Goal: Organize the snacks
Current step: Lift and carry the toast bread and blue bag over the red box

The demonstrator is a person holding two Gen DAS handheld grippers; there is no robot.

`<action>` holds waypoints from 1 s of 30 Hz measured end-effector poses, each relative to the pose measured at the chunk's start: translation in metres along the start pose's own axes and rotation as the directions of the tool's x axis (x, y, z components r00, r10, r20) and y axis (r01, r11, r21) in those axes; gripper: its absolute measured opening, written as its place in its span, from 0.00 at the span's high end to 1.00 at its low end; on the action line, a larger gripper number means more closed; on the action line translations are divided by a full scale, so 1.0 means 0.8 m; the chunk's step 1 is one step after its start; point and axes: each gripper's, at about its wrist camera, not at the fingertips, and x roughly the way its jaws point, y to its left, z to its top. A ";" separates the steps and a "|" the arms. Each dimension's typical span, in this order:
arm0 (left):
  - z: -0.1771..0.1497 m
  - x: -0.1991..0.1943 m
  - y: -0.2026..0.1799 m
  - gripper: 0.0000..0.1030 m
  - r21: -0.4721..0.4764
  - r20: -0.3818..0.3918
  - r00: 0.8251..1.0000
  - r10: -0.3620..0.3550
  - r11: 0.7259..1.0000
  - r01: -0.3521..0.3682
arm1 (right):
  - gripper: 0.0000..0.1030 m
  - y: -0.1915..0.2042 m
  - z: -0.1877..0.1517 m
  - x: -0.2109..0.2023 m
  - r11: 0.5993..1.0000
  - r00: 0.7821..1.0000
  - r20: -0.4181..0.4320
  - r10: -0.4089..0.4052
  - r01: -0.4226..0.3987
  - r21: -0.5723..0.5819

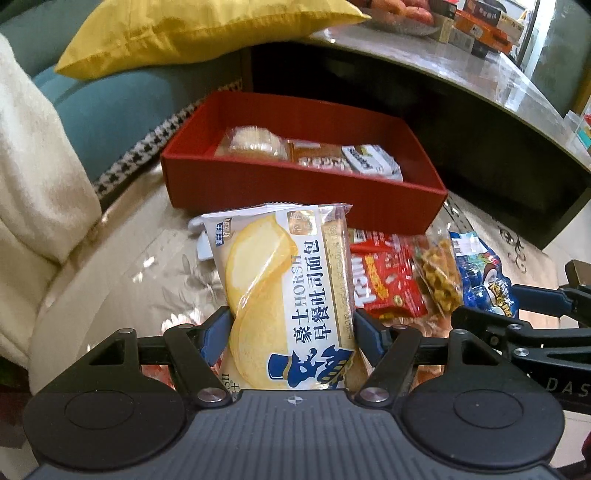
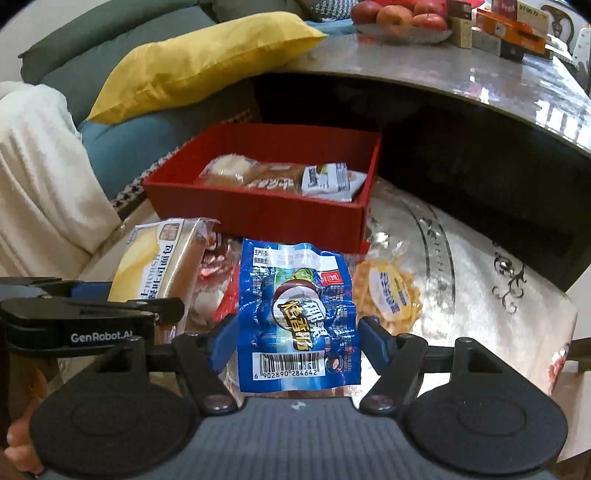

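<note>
My left gripper is shut on a white and yellow toast bread packet, held upright above the table; the same packet shows at the left of the right wrist view. My right gripper is shut on a blue sausage packet, its barcode toward the camera. Beyond both stands a red box holding a few wrapped snacks. Loose on the table lie a red packet, a clear bag of yellow fried snacks and the blue packet.
A yellow cushion and a white blanket lie on a teal sofa at the left. A dark coffee table with a fruit bowl and boxes rises behind the red box. The low table has a patterned glossy cover.
</note>
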 end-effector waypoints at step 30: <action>0.097 0.015 0.000 0.26 -0.030 0.116 0.992 0.051 0.998 -0.048 | 0.36 -0.011 0.097 0.016 0.999 0.987 0.159 -0.012 0.004 0.050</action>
